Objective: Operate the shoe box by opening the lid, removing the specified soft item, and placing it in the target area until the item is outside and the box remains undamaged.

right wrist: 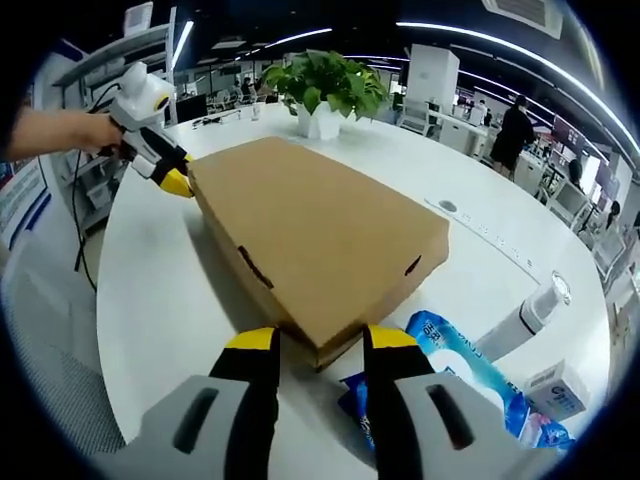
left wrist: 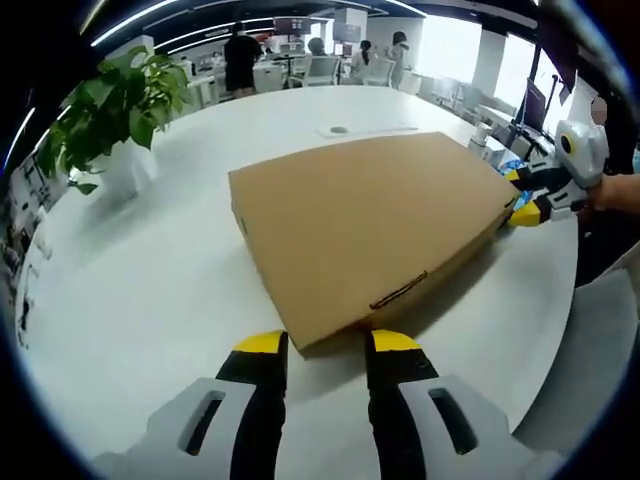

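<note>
While both tongs, left (left wrist: 326, 345) and right (right wrist: 318, 340), stand spread at opposite corners of the shut shoe box (left wrist: 370, 225), lift its lid evenly. Uneven lifting would likely crease the cardboard.

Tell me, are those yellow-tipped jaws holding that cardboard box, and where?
Nothing is gripped. The left gripper and right gripper each sit open at opposite corners of the closed shoe box, jaws astride the corner.

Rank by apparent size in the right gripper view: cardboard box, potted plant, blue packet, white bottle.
1. cardboard box
2. potted plant, though it stands farther away
3. blue packet, partly hidden
4. white bottle
</note>
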Demonstrator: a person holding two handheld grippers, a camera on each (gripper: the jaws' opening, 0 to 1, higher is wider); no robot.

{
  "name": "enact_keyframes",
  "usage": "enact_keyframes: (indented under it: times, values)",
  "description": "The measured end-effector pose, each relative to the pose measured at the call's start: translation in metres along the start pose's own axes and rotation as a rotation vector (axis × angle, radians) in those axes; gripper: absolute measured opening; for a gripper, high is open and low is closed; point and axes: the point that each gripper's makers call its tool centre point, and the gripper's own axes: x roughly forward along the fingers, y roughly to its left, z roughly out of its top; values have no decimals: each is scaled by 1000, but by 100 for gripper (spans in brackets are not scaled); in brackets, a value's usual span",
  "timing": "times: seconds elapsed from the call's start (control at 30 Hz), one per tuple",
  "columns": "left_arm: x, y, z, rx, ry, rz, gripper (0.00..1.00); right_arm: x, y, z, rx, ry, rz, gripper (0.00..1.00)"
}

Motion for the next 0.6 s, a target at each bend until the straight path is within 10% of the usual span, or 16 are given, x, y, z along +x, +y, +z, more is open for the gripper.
enact_keyframes:
  times: [0.6]
  values:
    - [-30, -7, -6, -6, -64, 35, 35, -37, 10, -6, 17, -50, -16, 30]
